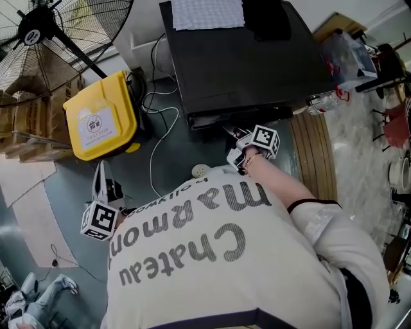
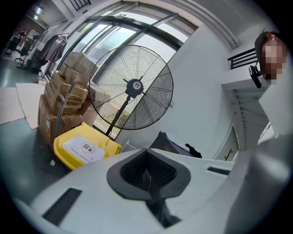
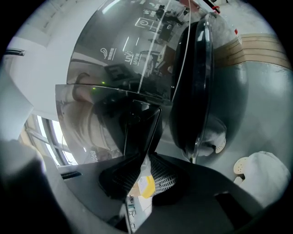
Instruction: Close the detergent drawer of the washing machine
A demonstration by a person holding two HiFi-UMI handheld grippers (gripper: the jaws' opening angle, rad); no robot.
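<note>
The black washing machine [image 1: 244, 58] stands ahead of me, and its round glass door [image 3: 197, 82] fills the right gripper view. The glossy front of the detergent drawer [image 3: 114, 119] sits at the machine's upper left, with its lower corner reaching down between my right gripper's [image 3: 144, 157] pads. A gap shows between those pads, so the jaws stand slightly open around the corner. In the head view the right gripper [image 1: 235, 136] is at the machine's front edge. My left gripper [image 1: 101, 172] hangs low at my left side, shut and empty, its pads [image 2: 158, 171] closed together.
A yellow bin [image 1: 103, 115] stands left of the machine, with cables [image 1: 160, 122] on the floor between them. A large floor fan [image 2: 132, 87] and stacked cardboard boxes [image 2: 64, 96] stand further left. A checked cloth [image 1: 209, 13] lies on the machine. Wooden planks [image 1: 314, 154] lie to the right.
</note>
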